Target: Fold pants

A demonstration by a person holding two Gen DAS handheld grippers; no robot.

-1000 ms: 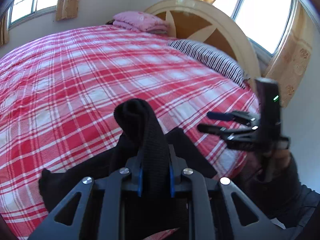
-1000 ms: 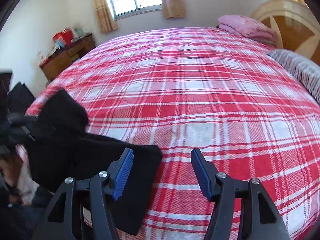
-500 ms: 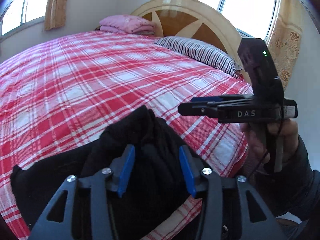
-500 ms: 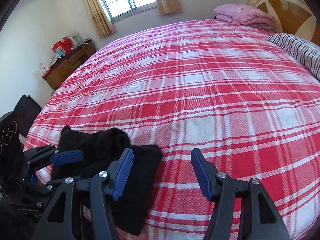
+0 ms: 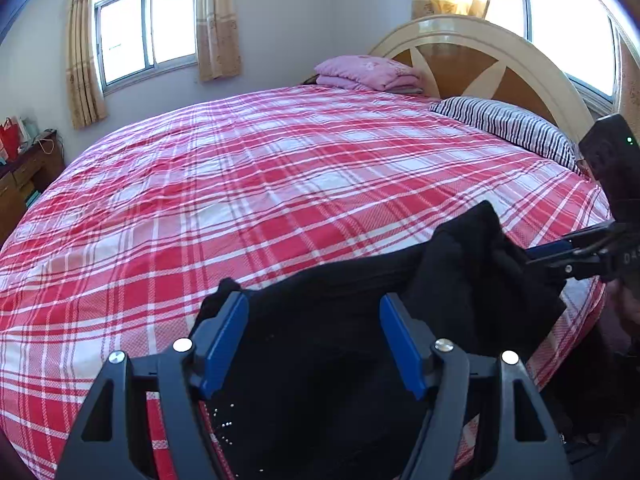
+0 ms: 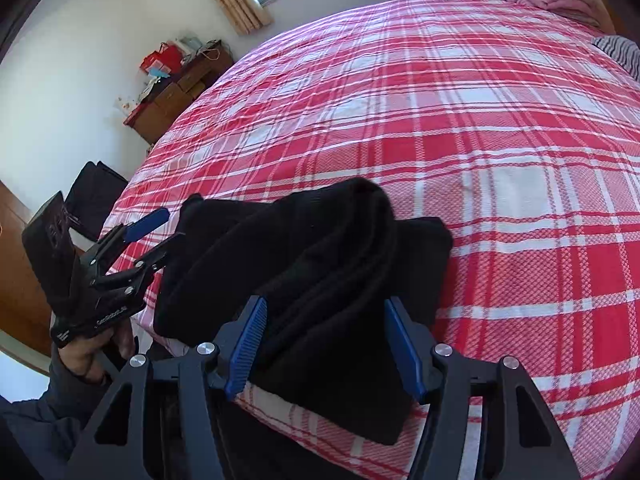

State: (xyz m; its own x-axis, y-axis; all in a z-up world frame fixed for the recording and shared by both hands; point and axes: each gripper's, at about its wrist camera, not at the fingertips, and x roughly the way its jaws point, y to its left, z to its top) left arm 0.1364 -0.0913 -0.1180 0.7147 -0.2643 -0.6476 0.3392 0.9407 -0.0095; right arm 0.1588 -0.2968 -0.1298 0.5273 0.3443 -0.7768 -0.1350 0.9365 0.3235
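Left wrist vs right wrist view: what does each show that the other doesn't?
Only the left wrist view shows the cream arched wooden headboard and nearly the whole navy-striped pillow, which the right wrist view crops to an edge sliver.

Only the right wrist view shows the flat black bag on the floor beside the bed, and the hand gripping the left claw.

Both show the bunched black pants on the red plaid bedsheet, the folded pink blanket, the cluttered wooden dresser, and both claws open.
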